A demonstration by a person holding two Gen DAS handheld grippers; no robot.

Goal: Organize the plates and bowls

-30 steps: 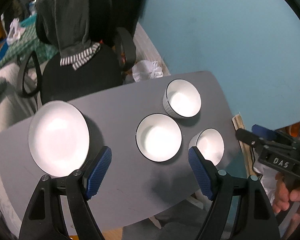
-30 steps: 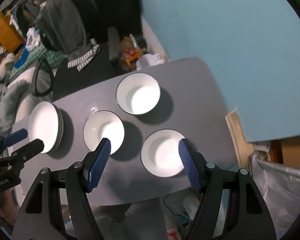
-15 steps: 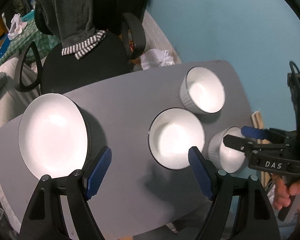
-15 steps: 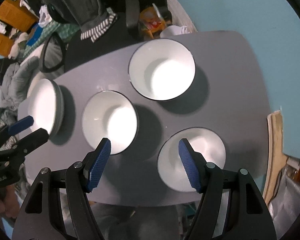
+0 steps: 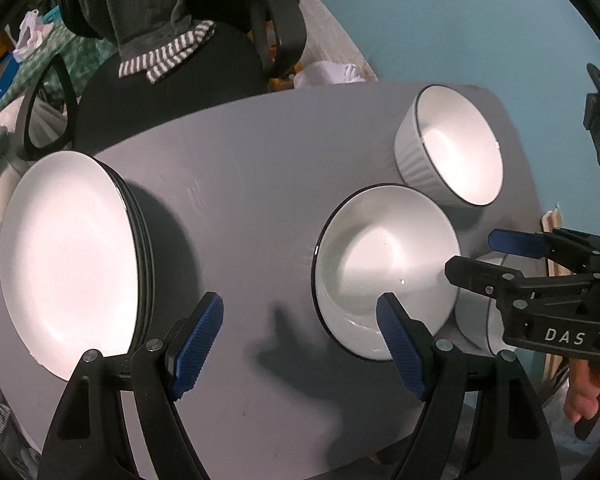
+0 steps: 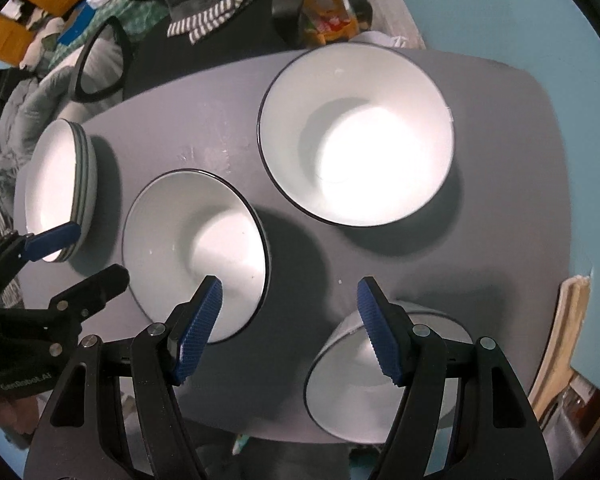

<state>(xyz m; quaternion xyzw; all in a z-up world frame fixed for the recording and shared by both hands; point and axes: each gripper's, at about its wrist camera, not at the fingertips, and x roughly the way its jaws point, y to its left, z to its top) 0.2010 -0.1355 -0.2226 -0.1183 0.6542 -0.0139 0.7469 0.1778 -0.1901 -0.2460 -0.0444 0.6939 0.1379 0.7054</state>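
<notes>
Bowls [image 6: 198,252] sat loose on the grey table [image 5: 260,184]: three spread across its right half, with the stacked plates [image 5: 72,256] at its left end. Your right gripper [image 6: 288,326] and left gripper [image 5: 300,344] both had fingers spread, holding nothing. The right one's pad overlapped the nearest bowl [image 6: 364,384]; coming down off-centre, you could have clipped its rim and tipped it off the table edge. Compared with a second earlier, both grippers had dropped closer and the dishes loomed larger.
</notes>
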